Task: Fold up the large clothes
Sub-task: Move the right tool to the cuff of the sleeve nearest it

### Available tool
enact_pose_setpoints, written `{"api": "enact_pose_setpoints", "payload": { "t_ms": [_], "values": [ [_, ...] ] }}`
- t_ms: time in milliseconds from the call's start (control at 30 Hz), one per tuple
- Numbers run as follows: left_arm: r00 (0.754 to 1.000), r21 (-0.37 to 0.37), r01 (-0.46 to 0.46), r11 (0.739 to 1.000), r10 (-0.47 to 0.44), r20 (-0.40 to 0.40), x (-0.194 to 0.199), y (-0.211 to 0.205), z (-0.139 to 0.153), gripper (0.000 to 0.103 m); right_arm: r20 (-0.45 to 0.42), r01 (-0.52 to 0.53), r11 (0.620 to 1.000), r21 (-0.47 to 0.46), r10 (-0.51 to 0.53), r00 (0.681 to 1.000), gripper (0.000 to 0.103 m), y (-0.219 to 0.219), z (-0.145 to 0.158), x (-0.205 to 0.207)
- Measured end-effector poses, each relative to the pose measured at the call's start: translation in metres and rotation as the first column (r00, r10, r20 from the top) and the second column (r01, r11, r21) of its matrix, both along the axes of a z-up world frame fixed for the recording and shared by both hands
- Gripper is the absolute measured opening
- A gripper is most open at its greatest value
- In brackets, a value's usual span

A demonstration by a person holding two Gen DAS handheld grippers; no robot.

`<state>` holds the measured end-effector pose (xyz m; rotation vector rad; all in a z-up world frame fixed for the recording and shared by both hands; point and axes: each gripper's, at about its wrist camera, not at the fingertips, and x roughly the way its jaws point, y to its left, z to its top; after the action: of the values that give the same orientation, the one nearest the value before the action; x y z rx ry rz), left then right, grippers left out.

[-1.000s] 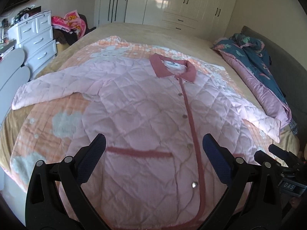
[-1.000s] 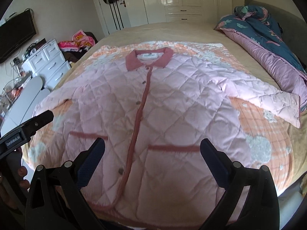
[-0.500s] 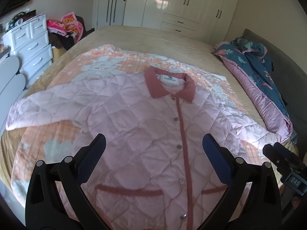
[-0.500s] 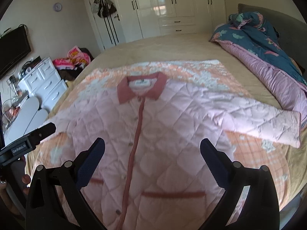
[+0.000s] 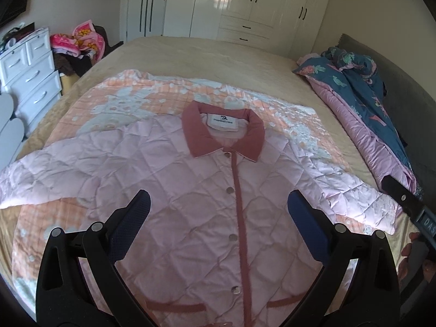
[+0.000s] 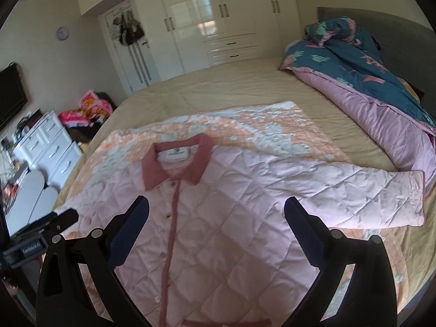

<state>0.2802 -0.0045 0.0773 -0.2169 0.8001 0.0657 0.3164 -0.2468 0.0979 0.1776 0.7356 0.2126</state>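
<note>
- pink jacket (image 5: 207,204) lies flat, buttoned, on the bed (image 5: 218,62); sleeves spread
- left gripper (image 5: 218,212) and right gripper (image 6: 216,215) both gape wide, holding nothing

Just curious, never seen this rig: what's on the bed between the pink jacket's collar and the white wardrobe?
In both views, past the collar comes the orange-and-white patterned blanket, then bare tan bedspread up to the wardrobe.

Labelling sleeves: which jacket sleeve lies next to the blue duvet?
The right-hand sleeve, its cuff beside the duvet; the other sleeve points toward the white drawers.
</note>
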Motion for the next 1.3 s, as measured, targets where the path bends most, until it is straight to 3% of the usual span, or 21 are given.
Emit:
{"api": "enact_pose_setpoints", "payload": {
  "t_ms": [367,700,1000,1200,1300],
  "values": [
    [0.998,0.022,0.036,0.999,-0.034,-0.055,0.051,-0.033,-0.029,0.095,-0.048,0.181,0.982,0.045,-0.179,0.983,0.099,-0.071,-0.039,0.037],
    [0.991,0.004,0.058,0.998,-0.057,-0.120,0.093,-0.059,-0.070,0.095,-0.153,0.347,0.937,0.051,-0.336,0.929,0.099,-0.139,-0.092,0.056],
    [0.980,-0.017,0.090,0.996,-0.092,-0.179,0.118,-0.091,-0.109,0.095,-0.207,0.480,0.874,0.076,-0.457,0.865,0.099,-0.186,-0.122,0.054],
    [0.975,-0.022,0.106,0.994,-0.108,-0.196,0.131,-0.113,-0.121,0.095,-0.221,0.588,0.802,0.101,-0.558,0.800,0.099,-0.233,-0.133,0.046],
    [0.971,-0.006,0.114,0.993,-0.113,-0.210,0.136,-0.125,-0.125,0.095,-0.262,0.648,0.751,0.126,-0.605,0.752,0.099,-0.260,-0.147,0.043]
  ]
}}
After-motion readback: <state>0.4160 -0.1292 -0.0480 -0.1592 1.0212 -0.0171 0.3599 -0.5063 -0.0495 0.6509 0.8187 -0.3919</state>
